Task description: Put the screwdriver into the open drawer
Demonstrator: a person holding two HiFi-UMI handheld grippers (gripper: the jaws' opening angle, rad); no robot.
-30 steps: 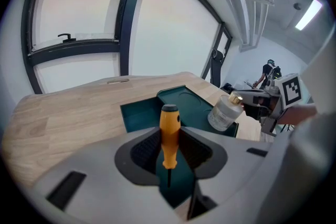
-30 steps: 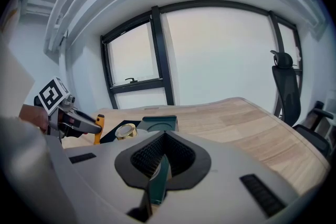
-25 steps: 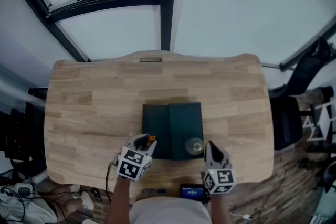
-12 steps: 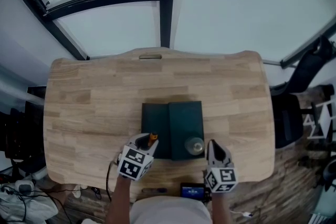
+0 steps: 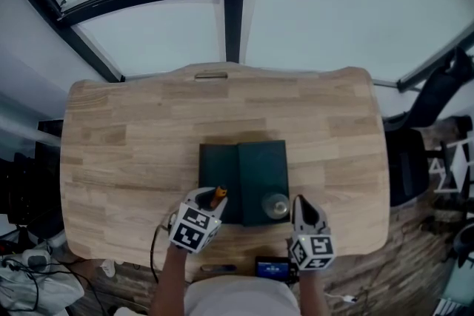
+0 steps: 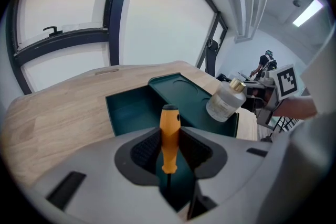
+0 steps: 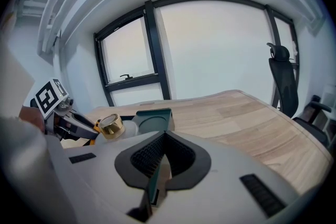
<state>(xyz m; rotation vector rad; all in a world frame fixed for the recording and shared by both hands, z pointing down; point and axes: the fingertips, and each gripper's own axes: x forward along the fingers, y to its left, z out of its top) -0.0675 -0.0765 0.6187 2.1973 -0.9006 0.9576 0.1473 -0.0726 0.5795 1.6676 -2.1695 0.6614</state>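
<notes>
My left gripper (image 5: 210, 203) is shut on an orange-handled screwdriver (image 5: 218, 196), at the near end of the open drawer (image 5: 219, 170) of a dark green box (image 5: 263, 166). In the left gripper view the handle (image 6: 169, 134) stands upright between the jaws, with the drawer's hollow (image 6: 128, 108) just beyond. My right gripper (image 5: 300, 205) is at the box's near right corner. In the right gripper view its jaws (image 7: 157, 165) are closed on a thin green edge of the box (image 7: 152, 119).
A clear bottle with a gold cap (image 5: 275, 205) stands on the box top, between the two grippers. The box sits on a wooden table (image 5: 133, 137). A small dark device (image 5: 270, 268) lies at the table's near edge. A black chair (image 5: 437, 96) stands to the right.
My left gripper has shifted slightly right and forward with the screwdriver, so the handle now lies over the drawer's near end. The right gripper has barely moved.
</notes>
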